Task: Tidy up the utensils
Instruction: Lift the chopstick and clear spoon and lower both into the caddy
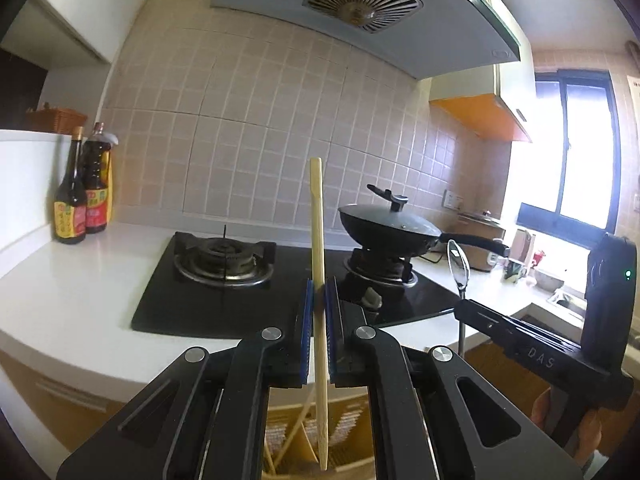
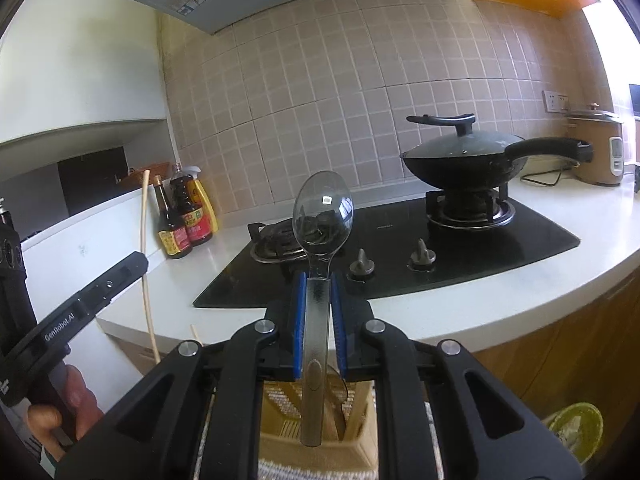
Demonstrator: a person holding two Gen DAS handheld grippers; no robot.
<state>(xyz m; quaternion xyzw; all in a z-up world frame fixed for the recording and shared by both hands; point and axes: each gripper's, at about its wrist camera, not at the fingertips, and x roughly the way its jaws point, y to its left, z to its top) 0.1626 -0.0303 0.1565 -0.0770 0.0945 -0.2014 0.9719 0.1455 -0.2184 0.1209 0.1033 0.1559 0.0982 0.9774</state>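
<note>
Nearest the lens, a slotted tan utensil basket is seen below both pairs of tongs, with loose chopsticks leaning inside it. The left tongs are closed on a single wooden chopstick, which is held near upright, its upper end clear above the pads and its lower end reaching down to the basket. To the right, the right tongs are closed on the handle of a clear plastic spoon, bowl upward, with the handle's end hanging over the basket.

The step in hand is judged to be the sorting of these two utensils into the basket's compartments. It is done well if each piece is kept vertical while it is carried over its slot, so that the lower tip is guided in before the pads are released. Which compartment lies under which utensil cannot be told here. The chopstick is best lowered beside the others, not across them. The spoon is smooth and may slip or swing if the grip is eased early. The two tools are held close together, so they are best moved one at a time. The desk and the hob are left untouched.
</note>
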